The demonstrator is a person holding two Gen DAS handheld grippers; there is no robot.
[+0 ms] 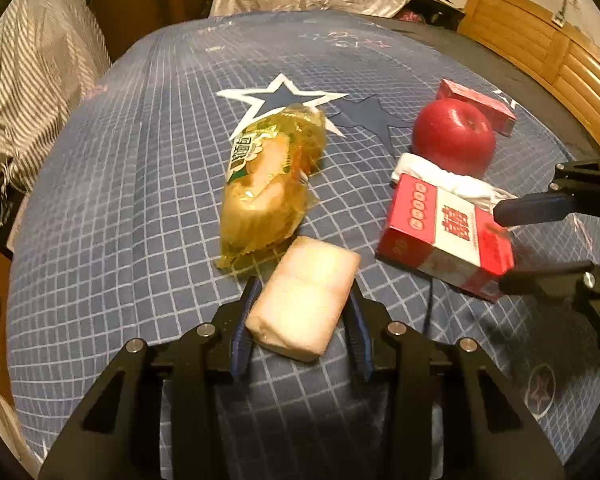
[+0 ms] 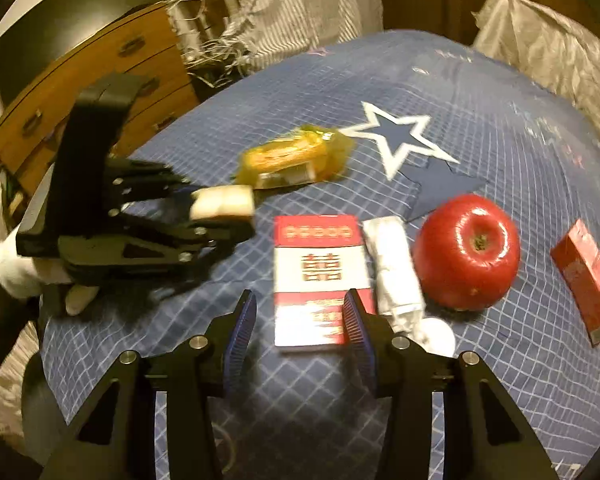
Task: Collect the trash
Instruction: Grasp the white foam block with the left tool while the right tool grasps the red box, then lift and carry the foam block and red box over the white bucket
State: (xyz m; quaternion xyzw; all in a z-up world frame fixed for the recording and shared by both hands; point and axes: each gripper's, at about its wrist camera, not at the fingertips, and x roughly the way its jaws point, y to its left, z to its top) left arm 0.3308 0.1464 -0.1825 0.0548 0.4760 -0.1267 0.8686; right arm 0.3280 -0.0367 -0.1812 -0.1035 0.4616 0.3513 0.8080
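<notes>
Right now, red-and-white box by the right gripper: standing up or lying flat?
Lying flat. The red-and-white box rests on its broad face on the blue checked cloth, its printed top facing up, between the right gripper fingers.

A red apple (image 2: 466, 252) rests on the blue checked star-printed cloth (image 2: 480, 120), a wooden dresser (image 2: 100, 80) behind

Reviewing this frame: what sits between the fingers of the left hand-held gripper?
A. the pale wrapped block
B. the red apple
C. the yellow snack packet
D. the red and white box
A: the left hand-held gripper has the pale wrapped block between its fingers, as the right wrist view also shows.
</notes>
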